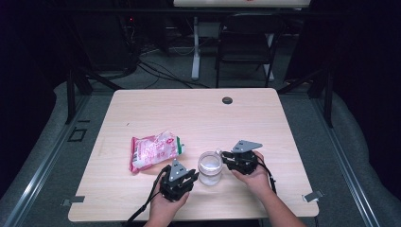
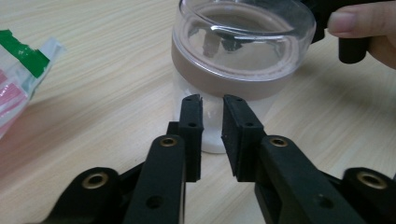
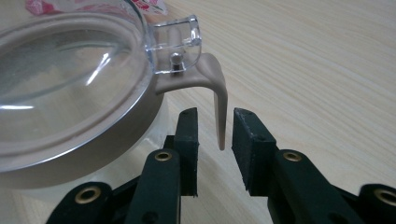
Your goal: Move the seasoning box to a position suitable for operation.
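A clear jar (image 1: 209, 168) with a transparent lid (image 2: 243, 37) and a tan collar (image 2: 219, 77) stands upright on the near middle of the light wooden table (image 1: 198, 113), between the two grippers. It holds something white in its lower part. From the collar's side a tan latch tab (image 3: 219, 116) hangs down, pinned under a clear hinge piece (image 3: 180, 46) on the lid. In the right gripper view the right gripper (image 3: 215, 135) has its jaws set to either side of this tab with a narrow gap on each side, so the jaws are slightly parted and not pressing it. In the high view the right gripper (image 1: 226, 157) sits just beside the jar's right side, held in the person's right hand (image 1: 253, 175). The left gripper (image 2: 212, 126) points at the jar's body from close by; its jaws are nearly together with a thin gap and hold nothing, and the jar stands directly in front of them. The left hand (image 1: 165, 205) holds it at the table's near edge. To the left of the jar, apart from it, lies a pink and white snack packet (image 1: 155, 150) with a green strip at one end. Farther back on the table is a dark round grommet (image 1: 227, 100). Beyond the table a dark folding chair (image 1: 246, 45) stands on the floor among cables (image 1: 161, 71).
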`<state>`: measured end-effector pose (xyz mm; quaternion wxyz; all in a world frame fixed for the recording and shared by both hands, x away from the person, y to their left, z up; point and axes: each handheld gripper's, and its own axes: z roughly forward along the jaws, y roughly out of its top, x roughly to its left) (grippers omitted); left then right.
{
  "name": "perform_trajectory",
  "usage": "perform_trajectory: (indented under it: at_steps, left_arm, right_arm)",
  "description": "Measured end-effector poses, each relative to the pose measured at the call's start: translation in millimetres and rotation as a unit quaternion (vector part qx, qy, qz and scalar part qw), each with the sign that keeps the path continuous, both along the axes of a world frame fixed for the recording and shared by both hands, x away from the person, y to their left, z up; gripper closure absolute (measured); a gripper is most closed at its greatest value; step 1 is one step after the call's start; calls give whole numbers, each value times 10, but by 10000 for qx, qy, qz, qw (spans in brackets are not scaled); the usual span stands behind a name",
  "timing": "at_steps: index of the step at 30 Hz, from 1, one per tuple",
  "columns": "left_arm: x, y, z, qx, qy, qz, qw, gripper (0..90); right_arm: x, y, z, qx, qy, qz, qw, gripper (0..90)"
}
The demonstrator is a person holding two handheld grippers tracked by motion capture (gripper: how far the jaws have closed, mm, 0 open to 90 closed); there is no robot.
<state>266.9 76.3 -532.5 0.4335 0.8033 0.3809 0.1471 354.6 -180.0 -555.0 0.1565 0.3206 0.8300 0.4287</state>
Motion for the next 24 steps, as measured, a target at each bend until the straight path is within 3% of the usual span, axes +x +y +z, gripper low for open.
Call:
perform_trajectory:
  at_steps: [5,10,16,24]
  left_arm:
    - [-61,-42,-7,-22,-14,-60,10000,688]
    - [-53,-107,-20,-190,39,-16,9998,634]
    - [-60,-153,-18,-198,-40,34,9998,561]
    - [-44,-121,-5,-115,-53,3,9999,545]
  right_arm:
    - [70,34,-44,119,109,19,9999,738]
    - [83,56,-24,58,90,27,9999,785]
    - [93,26,-19,69,170,-2,9998,843]
    - [24,54,4,-171,59,-88,9998,858]
